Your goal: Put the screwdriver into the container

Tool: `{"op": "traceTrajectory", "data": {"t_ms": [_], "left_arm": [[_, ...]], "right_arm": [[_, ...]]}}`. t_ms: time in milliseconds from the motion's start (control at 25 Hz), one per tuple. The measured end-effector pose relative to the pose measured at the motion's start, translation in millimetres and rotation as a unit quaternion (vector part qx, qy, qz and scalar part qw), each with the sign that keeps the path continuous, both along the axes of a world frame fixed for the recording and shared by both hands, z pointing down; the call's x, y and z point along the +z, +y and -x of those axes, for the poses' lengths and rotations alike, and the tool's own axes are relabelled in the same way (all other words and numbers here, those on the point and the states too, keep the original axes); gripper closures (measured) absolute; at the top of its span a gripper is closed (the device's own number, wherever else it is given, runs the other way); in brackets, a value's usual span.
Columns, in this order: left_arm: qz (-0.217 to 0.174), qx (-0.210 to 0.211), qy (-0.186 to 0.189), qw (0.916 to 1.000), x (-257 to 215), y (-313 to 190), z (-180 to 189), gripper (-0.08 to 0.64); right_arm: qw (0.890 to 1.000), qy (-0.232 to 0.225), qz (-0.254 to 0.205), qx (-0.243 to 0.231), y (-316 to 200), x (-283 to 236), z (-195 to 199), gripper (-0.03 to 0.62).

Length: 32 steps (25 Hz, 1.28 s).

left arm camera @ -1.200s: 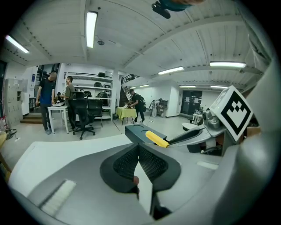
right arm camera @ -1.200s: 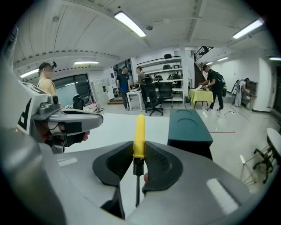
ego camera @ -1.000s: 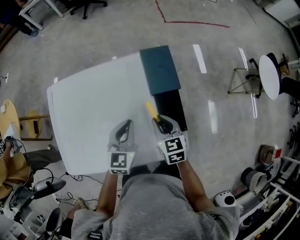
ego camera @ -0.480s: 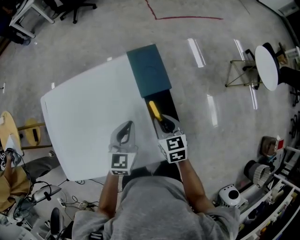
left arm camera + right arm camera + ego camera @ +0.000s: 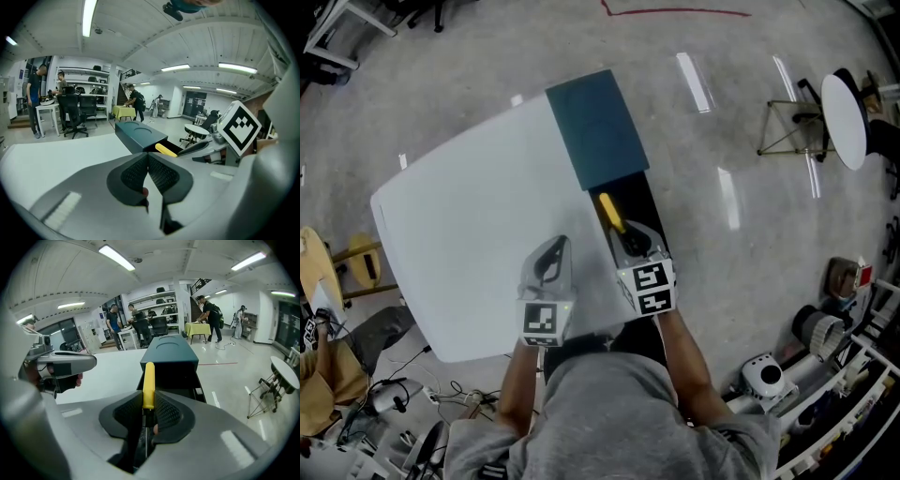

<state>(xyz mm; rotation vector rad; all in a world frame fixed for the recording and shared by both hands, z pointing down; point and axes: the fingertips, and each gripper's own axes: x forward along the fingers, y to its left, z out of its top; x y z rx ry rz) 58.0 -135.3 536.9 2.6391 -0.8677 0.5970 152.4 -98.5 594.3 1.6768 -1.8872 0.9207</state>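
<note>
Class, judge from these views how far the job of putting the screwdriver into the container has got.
Done: the screwdriver is picked up, clamped in the right gripper. In hand: its yellow handle is over the open black section of the container. Left: lower it in and release. The left gripper is shut and empty over the table.

One screwdriver, one container and one table are counted, along with two grippers: the left gripper and the right gripper.
</note>
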Motion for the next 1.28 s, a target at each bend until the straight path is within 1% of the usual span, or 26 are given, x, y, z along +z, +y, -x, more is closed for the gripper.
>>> {"op": "traceTrajectory", "data": {"t_ms": [320, 720, 1040, 1280], "left_arm": [[0.023, 0.003, -0.008, 0.9997, 21.8, -1.4, 5.2, 0.548], [0.039, 0.001, -0.005, 0.9992, 38.0, -2.2, 5.7, 0.548], [0.041, -0.003, -0.004, 0.9992, 40.1, 1.0, 2.4, 0.548], [0.038, -0.01, -0.005, 0.9992, 37.4, 4.5, 8.4, 0.548]], "right_arm": [[1.0, 0.0, 0.023, 0.002, -8.5, 22.2, 1.4, 0.512], [0.999, -0.01, 0.045, 0.001, -10.2, 39.3, 5.2, 0.512], [0.998, -0.028, 0.064, 0.003, -5.2, 45.8, 4.2, 0.512], [0.997, -0.032, 0.065, 0.001, -1.0, 46.3, 5.9, 0.511]]}}
